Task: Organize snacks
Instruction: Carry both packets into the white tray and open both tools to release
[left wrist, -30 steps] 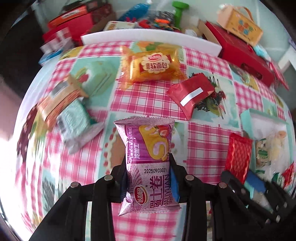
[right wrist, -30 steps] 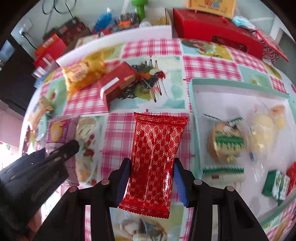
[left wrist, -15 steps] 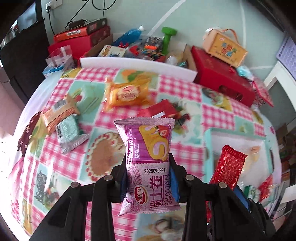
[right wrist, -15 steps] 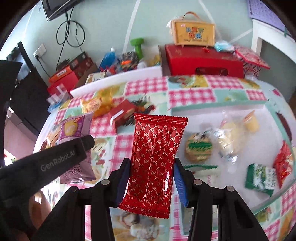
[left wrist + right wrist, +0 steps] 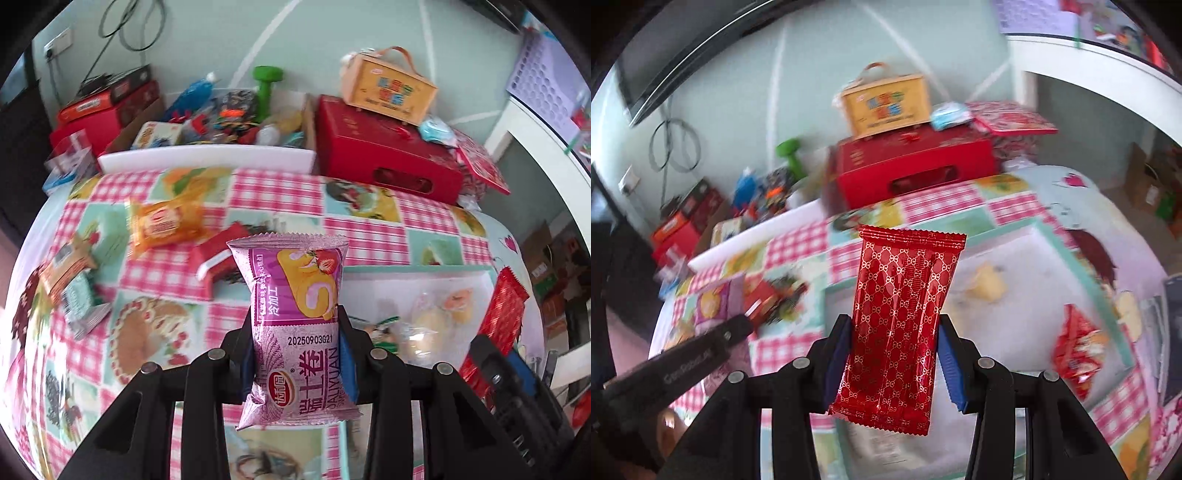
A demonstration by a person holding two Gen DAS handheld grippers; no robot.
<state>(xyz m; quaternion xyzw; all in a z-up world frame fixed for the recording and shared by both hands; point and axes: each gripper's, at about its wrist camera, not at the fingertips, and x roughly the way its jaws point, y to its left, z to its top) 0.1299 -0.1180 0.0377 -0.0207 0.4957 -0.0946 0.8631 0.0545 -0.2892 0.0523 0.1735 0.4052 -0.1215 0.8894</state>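
Purple cake pack (image 5: 297, 325) is sitting upright, clamped in my left gripper (image 5: 297, 354). My right gripper (image 5: 892, 350) is pinching the red snack pack (image 5: 901, 325) above the tray (image 5: 1071, 254).

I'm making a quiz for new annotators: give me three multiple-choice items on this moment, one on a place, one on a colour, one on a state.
1. Where is the yellow carry box?
A. on the red box
B. in the tray
C. on the floor

2. What colour is the packet in the left tool?
A. green
B. purple
C. blue

3. What state is the right tool in?
A. open, empty
B. shut, empty
C. shut on the red packet

Answers: 1 A, it rests on the red lid. 2 B, the purple packet has a purple wrapper. 3 C, both pads press its sides.
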